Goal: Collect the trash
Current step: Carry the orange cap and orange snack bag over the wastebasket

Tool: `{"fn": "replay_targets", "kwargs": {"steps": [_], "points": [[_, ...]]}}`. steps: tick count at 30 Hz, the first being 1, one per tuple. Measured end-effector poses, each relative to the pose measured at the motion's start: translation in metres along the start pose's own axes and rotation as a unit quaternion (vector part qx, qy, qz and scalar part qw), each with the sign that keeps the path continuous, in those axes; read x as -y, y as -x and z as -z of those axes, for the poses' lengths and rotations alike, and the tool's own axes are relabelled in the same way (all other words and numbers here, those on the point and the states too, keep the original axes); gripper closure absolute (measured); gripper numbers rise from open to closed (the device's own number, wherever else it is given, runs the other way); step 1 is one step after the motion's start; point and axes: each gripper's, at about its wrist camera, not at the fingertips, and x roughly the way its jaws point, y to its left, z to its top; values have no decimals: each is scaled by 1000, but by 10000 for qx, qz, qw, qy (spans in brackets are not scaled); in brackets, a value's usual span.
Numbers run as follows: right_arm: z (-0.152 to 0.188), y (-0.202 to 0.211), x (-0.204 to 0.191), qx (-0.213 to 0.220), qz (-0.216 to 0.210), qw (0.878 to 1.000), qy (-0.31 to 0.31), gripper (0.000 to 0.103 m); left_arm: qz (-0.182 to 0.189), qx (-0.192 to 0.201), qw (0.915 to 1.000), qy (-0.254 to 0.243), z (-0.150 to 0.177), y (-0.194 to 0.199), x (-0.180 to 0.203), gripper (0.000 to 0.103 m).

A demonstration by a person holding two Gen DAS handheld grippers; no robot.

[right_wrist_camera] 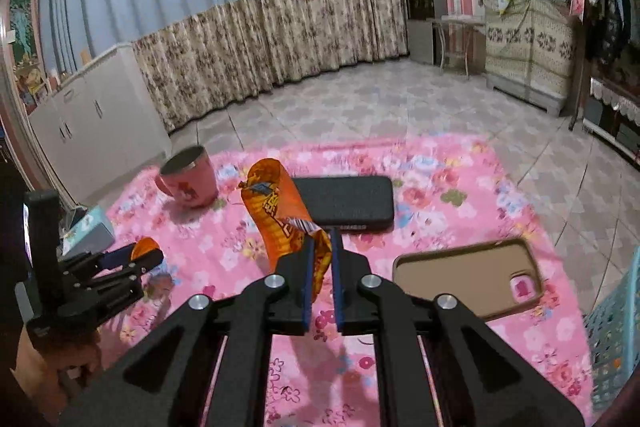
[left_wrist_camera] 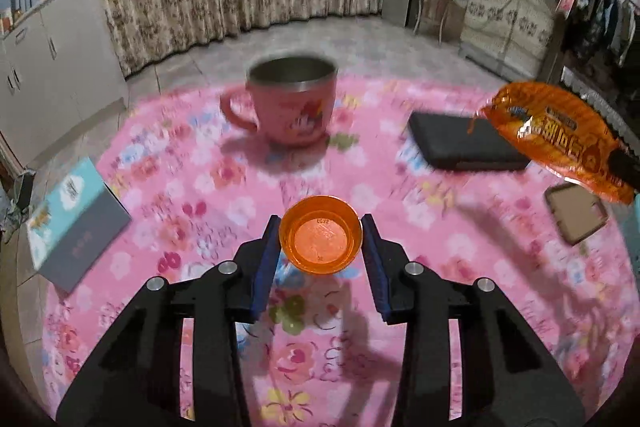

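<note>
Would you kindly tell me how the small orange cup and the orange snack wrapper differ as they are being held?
The small orange cup is rigid and round; the orange snack wrapper is a limp, crinkled film with printed lettering. The left hand-held gripper spans the cup's full width, while the right hand-held gripper pinches only the wrapper's lower end, nearly shut. Both are orange and lifted above the pink floral cloth.

The small orange cup [left_wrist_camera: 321, 241] is translucent glossy plastic. The orange snack wrapper [right_wrist_camera: 282, 217] is shiny crinkled foil-like film. The pink mug [left_wrist_camera: 286, 103] has a matt plastic shell and a dull metal lining. The flowered pink cloth [left_wrist_camera: 224, 187] looks soft and matt. The black case [right_wrist_camera: 346, 203] is finely textured and matt; the tan phone case [right_wrist_camera: 466, 277] is smooth. Each gripper is matt black plastic with bright metal pins.
</note>
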Motion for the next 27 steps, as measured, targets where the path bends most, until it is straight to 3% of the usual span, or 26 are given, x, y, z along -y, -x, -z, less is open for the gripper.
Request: {"fn": "replay_targets", "kwargs": {"steps": [11,18,27], "points": [[2,68,59,615,277,9973,-292,95,290,600,9975,-242,-9,44,35,64],[4,98,122,883,503,9898,-997,95,411,646,9963,-394,-9,44,65,64],[4,133,175,1176,1062,9804,-1173,95,746,718,9924,-671,-6,53,115,64]]}}
